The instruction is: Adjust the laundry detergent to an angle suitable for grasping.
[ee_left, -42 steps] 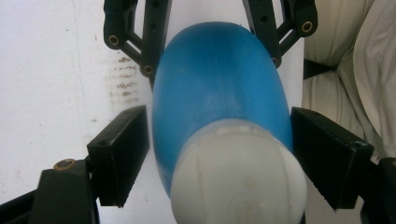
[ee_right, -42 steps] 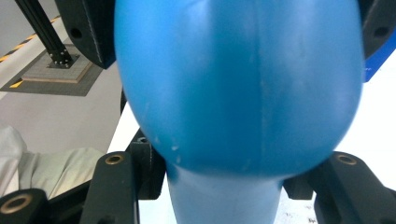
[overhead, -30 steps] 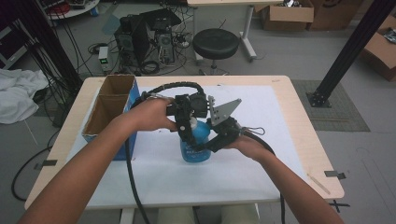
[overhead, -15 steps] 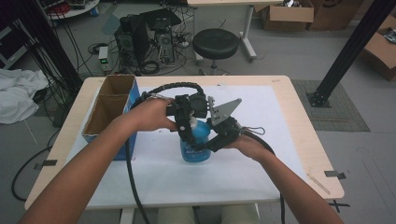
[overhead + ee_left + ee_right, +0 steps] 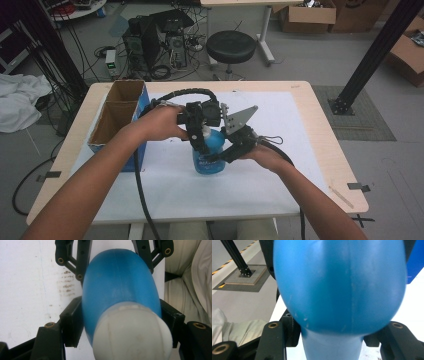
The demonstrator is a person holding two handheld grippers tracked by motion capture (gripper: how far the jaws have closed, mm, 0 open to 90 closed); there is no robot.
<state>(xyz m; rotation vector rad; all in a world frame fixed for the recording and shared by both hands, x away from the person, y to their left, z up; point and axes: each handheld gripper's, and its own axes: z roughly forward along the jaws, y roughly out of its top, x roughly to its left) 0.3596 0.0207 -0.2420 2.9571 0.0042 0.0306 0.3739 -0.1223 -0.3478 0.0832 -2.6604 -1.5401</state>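
Upright on the white sheet point(image 5: 280, 165) that covers the pale wooden table point(image 5: 320, 130), near its middle: a rounded blue plastic bottle point(image 5: 209, 155) with a white cap point(image 5: 132, 335). Gripped from two sides at once.

Left gripper point(image 5: 200, 131), black with a trailing cable, coming down on the bottle's top from the left of the high view. Jaws have just been closing, with the cap end between them. In the left gripper view, black pads point(image 5: 72, 322) touching the bottle's flanks on both sides, just below the white cap, so pinching the bottle at its neck. Farther along the bottle in that same view, the other claw's black linkage flanking the blue body.

Right gripper point(image 5: 231, 150), black with a grey three-cornered plate on top, reaching in from the right of the high view and clamped on the bottle's body. In the right gripper view, the blue bulge swelling between the two black jaws, both pressed against the narrower part at the bottom of the picture. Pinching the bottle firmly.

Beside the left forearm, at the table's left edge: an open brown cardboard box point(image 5: 117, 117) with a blue outer side, split into two compartments. Well apart from the bottle.
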